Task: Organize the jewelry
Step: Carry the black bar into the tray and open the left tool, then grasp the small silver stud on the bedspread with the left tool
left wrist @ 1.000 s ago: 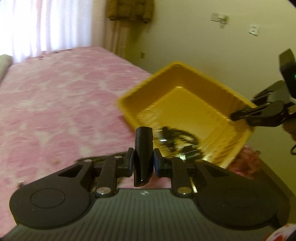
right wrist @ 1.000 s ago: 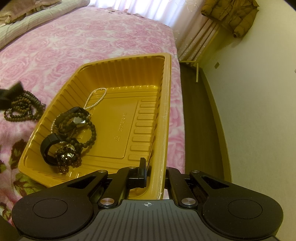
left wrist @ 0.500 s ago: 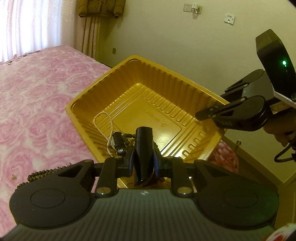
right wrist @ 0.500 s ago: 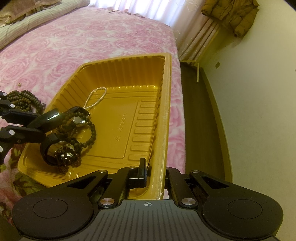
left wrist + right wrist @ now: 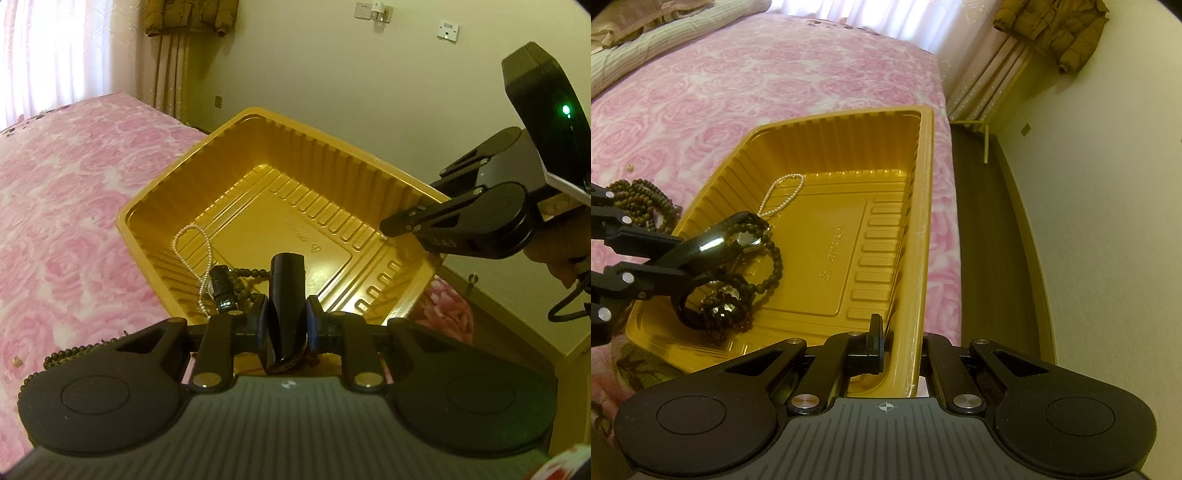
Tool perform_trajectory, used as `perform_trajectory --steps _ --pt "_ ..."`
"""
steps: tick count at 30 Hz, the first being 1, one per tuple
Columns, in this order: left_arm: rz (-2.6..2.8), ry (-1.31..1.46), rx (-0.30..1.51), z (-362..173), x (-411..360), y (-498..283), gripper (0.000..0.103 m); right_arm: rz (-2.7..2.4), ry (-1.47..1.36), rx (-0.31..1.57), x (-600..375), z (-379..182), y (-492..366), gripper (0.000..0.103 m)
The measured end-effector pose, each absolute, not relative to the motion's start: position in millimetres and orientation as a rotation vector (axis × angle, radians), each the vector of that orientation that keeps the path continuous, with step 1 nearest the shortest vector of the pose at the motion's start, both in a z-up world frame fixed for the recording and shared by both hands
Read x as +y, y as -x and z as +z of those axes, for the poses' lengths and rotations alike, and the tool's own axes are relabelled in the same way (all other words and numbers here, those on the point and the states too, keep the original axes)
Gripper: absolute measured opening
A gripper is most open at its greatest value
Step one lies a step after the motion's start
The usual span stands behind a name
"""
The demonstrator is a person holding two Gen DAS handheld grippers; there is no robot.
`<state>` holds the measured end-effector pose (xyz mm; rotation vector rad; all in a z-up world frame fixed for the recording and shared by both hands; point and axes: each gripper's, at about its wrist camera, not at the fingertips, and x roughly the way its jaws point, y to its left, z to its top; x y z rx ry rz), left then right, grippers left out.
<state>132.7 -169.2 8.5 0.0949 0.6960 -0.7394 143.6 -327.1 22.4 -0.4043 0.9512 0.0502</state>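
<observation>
— Holding that black bangle [image 5: 286, 306] over the yellow tray [image 5: 820, 147], is the left tool [image 5: 286, 321]?
— Yes, clenched on it, above the bead pile [image 5: 738, 288] at the tray's near corner. Right tool [image 5: 897, 343] is pinching the tray's rim. Best lower first, then let go gently.

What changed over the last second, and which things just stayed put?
The left gripper, clamped on a black bangle, swung from beside the beads on the bed to over the jewelry pile in the yellow tray. The right gripper stayed clamped on the tray's rim; the pearl strand didn't move.
</observation>
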Motion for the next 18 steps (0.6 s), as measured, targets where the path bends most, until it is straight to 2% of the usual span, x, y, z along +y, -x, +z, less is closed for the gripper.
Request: perform_trajectory --steps 3,5,11,18 --pt "-0.752 -0.104 0.687 9 -173 -132 0.019 0.051 0.404 0.951 -326 22 -143 0.004" --pt "-0.756 -0.103 0.671 10 -172 -129 0.029 0.051 0.404 0.952 -326 22 -143 0.004" --pt "-0.689 -0.087 0.642 13 -142 -119 0.029 0.052 0.402 0.952 -326 21 -143 0.004" --pt "-0.49 -0.016 0.668 3 -68 -106 0.029 0.051 0.403 0.952 -325 21 -143 0.004"
